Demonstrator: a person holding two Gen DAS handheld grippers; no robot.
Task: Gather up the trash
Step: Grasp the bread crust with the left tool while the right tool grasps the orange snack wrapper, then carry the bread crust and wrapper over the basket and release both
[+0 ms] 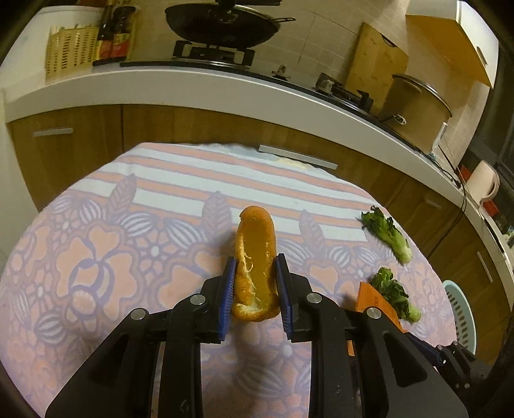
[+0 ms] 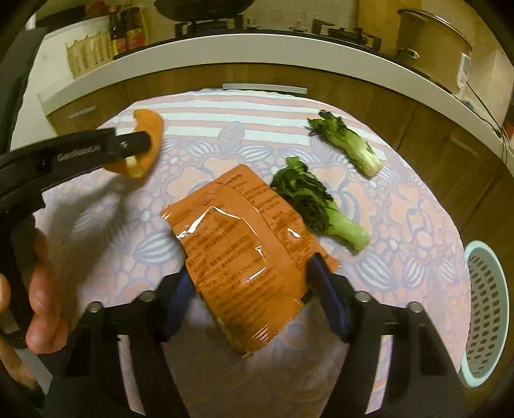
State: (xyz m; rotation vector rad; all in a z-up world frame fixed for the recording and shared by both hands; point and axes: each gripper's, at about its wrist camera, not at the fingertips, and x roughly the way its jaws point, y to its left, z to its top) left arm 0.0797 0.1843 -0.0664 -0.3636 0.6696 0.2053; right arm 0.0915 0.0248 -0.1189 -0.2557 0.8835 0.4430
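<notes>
My left gripper [image 1: 256,260] is shut on a curved orange peel [image 1: 255,234], its blue pads pressing both sides and holding it just above the flowered tablecloth [image 1: 96,257]. In the right wrist view the same peel [image 2: 151,125] hangs in that left gripper [image 2: 141,144] at the upper left, with a hand behind it. My right gripper [image 2: 251,267] has a crinkled orange snack packet [image 2: 237,231] between its fingers, both pads against the packet's edges. Two green lettuce stubs [image 2: 347,144] [image 2: 318,205] lie on the cloth past the packet, the nearer one touching it.
A pale blue perforated basket [image 2: 488,315] stands off the table's right edge. Behind the table runs a white kitchen counter [image 1: 225,86] with a wok [image 1: 221,22], sauce bottles [image 1: 115,35], a lidded pot [image 1: 417,106] and wooden cabinets below.
</notes>
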